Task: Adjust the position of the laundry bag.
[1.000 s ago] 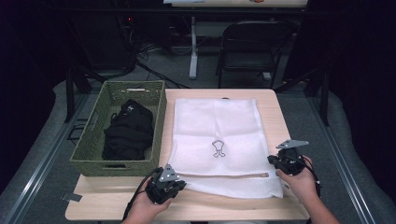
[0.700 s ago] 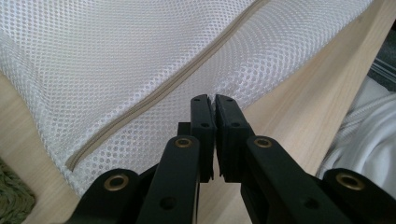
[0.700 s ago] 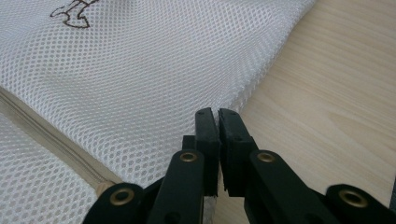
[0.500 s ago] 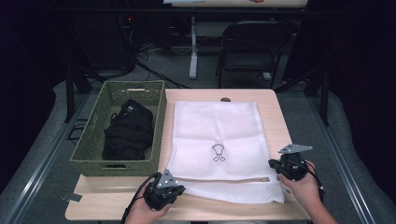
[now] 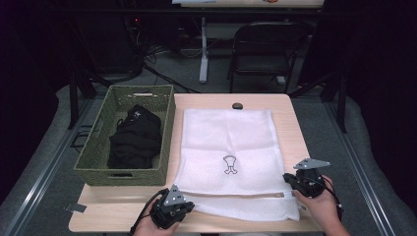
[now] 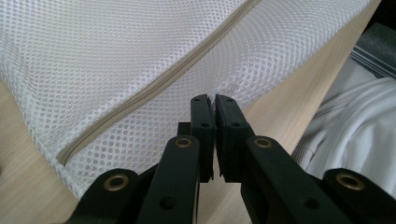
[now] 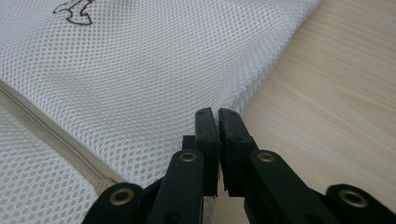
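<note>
Across the middle of the high view a white mesh laundry bag [image 5: 231, 157] lies flat on the wooden table [image 5: 290, 113], its pale zipper [image 5: 246, 195] running along the lower part of the frame and a small dark emblem [image 5: 229, 164] printed near its centre.

At the lower left of that view the left gripper [image 5: 184, 204] sits at the bag's near left corner, held by a hand [image 5: 147, 227] coming in from the bottom edge. In the left gripper view its two black jaws stand pressed together, with only a thin slit between the pads, and their tips meet the hem of the mesh right at the bag's edge, so they look clamped on that edge.

At the lower right of the high view the right gripper [image 5: 290, 181] rests at the bag's right edge, just above the zipper line, held by the other hand [image 5: 322, 204]. In the right gripper view its jaws are likewise closed, their tips touching the mesh border where cloth gives way to bare wood; whether fabric is truly pinched there I cannot tell.

At the left of the high view a green woven basket [image 5: 93, 162] stands beside the bag, holding dark clothing [image 5: 134, 140].
</note>
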The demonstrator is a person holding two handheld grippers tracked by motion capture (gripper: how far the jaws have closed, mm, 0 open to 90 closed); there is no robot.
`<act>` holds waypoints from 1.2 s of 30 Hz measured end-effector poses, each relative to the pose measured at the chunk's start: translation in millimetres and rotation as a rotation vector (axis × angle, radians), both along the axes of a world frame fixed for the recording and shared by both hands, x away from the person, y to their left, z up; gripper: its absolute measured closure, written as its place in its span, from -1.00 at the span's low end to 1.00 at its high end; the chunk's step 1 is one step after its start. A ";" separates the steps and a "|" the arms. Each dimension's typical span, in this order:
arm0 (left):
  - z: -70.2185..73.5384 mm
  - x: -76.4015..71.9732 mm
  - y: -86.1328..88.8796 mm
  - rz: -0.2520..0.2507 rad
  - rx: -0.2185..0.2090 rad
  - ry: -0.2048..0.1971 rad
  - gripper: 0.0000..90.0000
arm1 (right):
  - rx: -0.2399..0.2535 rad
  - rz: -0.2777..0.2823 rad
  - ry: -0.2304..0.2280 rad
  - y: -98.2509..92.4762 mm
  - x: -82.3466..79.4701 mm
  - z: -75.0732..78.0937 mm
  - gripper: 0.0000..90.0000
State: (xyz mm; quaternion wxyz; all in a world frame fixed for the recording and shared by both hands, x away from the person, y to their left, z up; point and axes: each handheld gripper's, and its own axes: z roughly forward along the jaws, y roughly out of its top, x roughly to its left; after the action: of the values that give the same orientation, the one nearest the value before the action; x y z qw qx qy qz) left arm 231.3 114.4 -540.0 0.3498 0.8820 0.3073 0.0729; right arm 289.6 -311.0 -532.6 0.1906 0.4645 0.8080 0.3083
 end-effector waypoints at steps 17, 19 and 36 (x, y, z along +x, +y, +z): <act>-13.7 -3.7 -4.6 -0.020 0.027 0.021 0.93 | 0.000 -0.023 0.006 -2.1 -1.8 -17.2 0.93; -13.9 -3.7 -5.0 -0.022 0.028 0.025 0.92 | -0.004 -0.026 0.009 -2.0 -1.7 -19.8 0.93; -20.2 -0.8 -4.8 -0.027 0.028 0.044 0.74 | -0.013 -0.030 0.012 -1.9 -1.2 -26.7 0.80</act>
State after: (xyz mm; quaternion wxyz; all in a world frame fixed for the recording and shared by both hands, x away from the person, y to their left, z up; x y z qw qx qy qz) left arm 230.5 109.7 -560.2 0.3313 0.8922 0.3022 0.0530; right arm 288.4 -313.0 -559.3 0.1935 0.4772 0.8039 0.2976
